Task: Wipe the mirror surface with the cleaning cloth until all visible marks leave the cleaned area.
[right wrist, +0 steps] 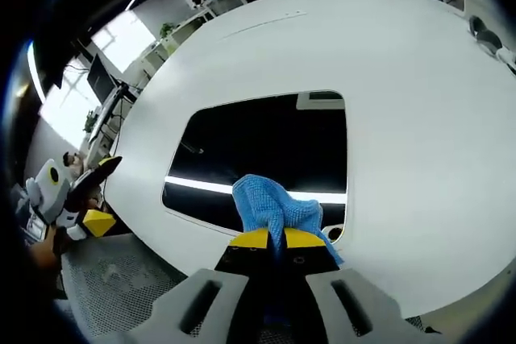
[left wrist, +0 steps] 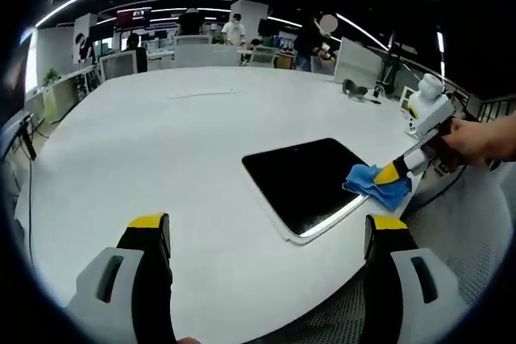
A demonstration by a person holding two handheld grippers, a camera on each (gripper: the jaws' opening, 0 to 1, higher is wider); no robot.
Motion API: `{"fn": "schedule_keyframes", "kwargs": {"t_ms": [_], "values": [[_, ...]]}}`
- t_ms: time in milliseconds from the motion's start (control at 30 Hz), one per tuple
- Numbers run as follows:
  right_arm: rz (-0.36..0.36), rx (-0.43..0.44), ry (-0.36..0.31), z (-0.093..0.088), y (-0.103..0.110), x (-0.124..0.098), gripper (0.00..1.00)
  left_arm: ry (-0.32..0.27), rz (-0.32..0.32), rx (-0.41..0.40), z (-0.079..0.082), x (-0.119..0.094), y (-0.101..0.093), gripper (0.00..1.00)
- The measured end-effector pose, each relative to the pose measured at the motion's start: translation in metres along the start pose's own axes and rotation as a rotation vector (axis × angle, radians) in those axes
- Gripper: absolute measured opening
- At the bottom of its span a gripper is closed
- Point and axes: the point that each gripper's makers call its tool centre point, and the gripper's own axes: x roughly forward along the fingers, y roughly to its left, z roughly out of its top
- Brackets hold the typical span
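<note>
White tabletop (left wrist: 201, 134) held the dark mirror (left wrist: 310, 183) near its edge.
Right claw (right wrist: 276, 238) pinched the blue cloth (right wrist: 270, 203) at the mirror's 6 o'clock edge; left claw (left wrist: 266, 227) hovered wide apart.

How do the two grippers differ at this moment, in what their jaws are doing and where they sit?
The right gripper has its jaws shut on the blue cloth, pressing it on the mirror; the left gripper is open and holds nothing. The right sits at the mirror's edge; the left hangs back over the white table. Both have yellow-tipped jaws.
</note>
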Motion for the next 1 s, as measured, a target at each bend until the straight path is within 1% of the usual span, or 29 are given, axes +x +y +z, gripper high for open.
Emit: {"fn": "schedule_keyframes", "kwargs": {"t_ms": [100,200,300,367,433,533,667,867,900,967,1000], "values": [[-0.009,-0.004,-0.008,-0.001,-0.004,-0.002,0.0,0.004,-0.004,-0.01,-0.002,0.001,0.0,0.99],[-0.012,0.008,-0.012,-0.001,-0.007,-0.004,0.0,-0.004,-0.001,-0.009,0.001,-0.001,0.0,0.99],[-0.019,0.018,-0.015,-0.001,-0.011,-0.005,0.0,-0.019,-0.01,-0.028,0.003,-0.001,0.0,0.99],[-0.023,0.022,-0.018,-0.001,-0.015,-0.007,0.0,-0.024,-0.008,-0.027,0.005,-0.002,0.0,0.99],[-0.029,0.01,-0.018,-0.001,-0.017,-0.008,0.0,-0.015,-0.008,-0.022,0.003,-0.002,-0.001,0.99],[-0.041,0.003,-0.013,-0.001,-0.021,-0.01,0.0,-0.024,-0.01,-0.016,0.005,-0.002,-0.001,0.99],[-0.048,0.027,-0.017,-0.002,-0.029,-0.013,0.0,-0.029,-0.003,-0.014,0.004,-0.002,0.0,0.99],[-0.048,0.03,-0.016,-0.002,-0.031,-0.013,0.0,-0.025,-0.009,-0.005,0.003,-0.002,-0.001,0.99],[-0.05,0.042,-0.016,-0.002,-0.032,-0.014,0.0,-0.023,-0.009,0.001,0.003,-0.002,-0.002,0.99],[-0.075,0.028,-0.018,-0.002,-0.037,-0.016,0.0,-0.021,-0.008,0.0,0.002,-0.002,-0.002,0.99],[-0.073,0.032,-0.019,-0.003,-0.038,-0.016,0.0,-0.021,-0.007,-0.002,0.001,-0.002,-0.001,0.99]]}}
